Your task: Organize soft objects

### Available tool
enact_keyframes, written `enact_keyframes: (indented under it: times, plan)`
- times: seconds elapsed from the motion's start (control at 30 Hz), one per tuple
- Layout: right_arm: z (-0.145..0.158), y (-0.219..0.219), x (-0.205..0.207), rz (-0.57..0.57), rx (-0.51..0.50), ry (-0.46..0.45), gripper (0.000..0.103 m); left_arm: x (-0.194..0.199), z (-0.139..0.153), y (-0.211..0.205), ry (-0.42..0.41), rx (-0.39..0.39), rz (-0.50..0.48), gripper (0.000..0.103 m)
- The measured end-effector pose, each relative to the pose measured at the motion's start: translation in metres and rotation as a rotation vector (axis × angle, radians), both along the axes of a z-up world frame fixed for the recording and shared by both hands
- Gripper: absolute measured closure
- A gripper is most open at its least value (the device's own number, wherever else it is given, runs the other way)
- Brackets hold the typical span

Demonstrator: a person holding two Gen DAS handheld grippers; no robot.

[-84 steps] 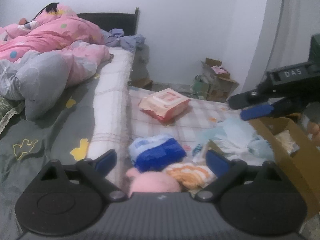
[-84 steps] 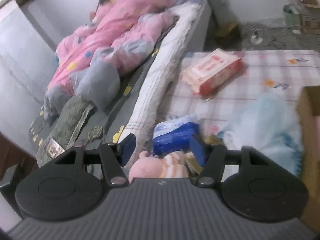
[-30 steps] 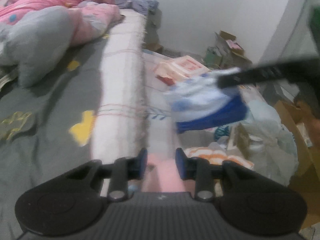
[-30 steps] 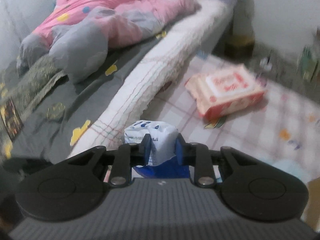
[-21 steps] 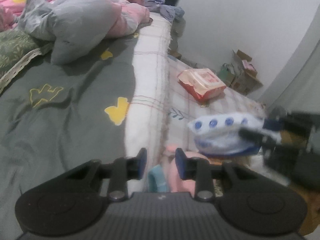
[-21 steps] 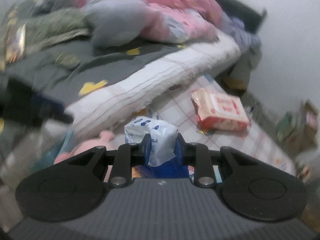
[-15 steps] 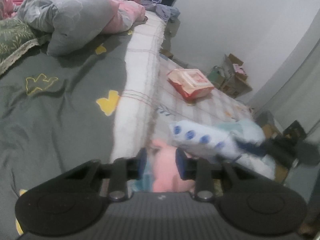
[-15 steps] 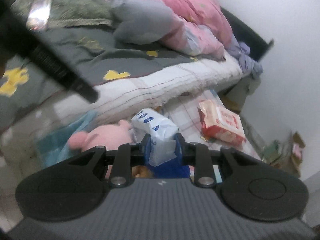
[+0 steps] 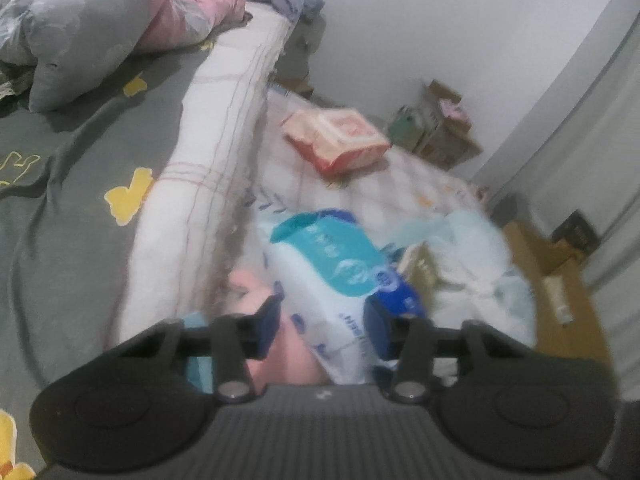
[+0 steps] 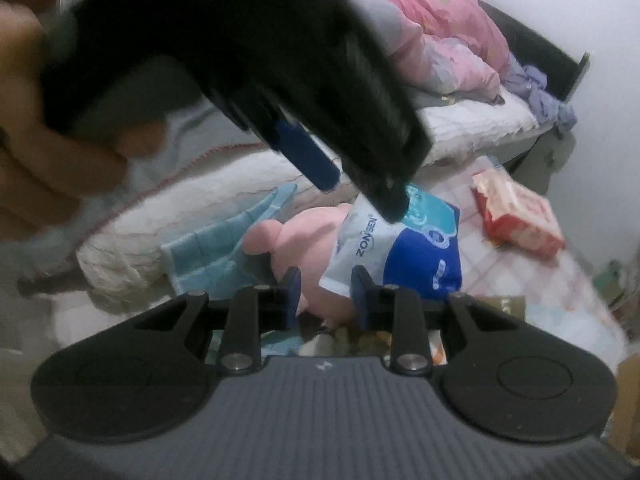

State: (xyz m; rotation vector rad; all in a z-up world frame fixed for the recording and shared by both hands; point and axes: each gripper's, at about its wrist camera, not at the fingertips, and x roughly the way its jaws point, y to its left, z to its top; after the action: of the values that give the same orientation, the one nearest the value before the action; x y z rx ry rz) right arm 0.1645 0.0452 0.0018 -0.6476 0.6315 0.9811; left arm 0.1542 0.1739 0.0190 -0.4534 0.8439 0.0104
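A grey bedsheet with yellow shapes lies left, a checked floor mattress right. The left gripper, jaws just widened, straddles the white-and-blue soft tissue pack unclamped. The right gripper stands apart just below that pack.

Blue-white tissue pack — against pink plush

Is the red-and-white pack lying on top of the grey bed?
No, the red-and-white pack lies on the checked mat beside and below the grey bed.
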Motion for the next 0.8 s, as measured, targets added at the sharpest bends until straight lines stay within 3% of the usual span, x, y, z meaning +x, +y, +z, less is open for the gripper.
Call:
enact_keyframes:
  times: [0.23,0.4,0.5,0.6,0.8]
  plan:
    - [0.021,-0.058,0.043,-0.066,0.148,0.267,0.071,-0.001,-0.001,-0.001,-0.023,0.033,-0.033,0.059]
    - [0.033,-0.097,0.106,-0.267,0.364,0.490,0.057,0.001,-0.002,0.001,-0.026,0.030,-0.053,0.058]
    - [0.031,-0.098,0.142,-0.360,0.469,0.585,0.050,0.002,-0.004,0.004,-0.024,0.011,-0.056,0.058]
    - [0.018,-0.079,0.171,-0.402,0.480,0.666,0.044,0.003,-0.006,0.006,-0.025,0.008,-0.057,0.057]
    - [-0.034,-0.033,0.213,-0.482,0.344,0.857,0.043,0.007,-0.007,0.007,-0.025,0.001,-0.063,0.057]
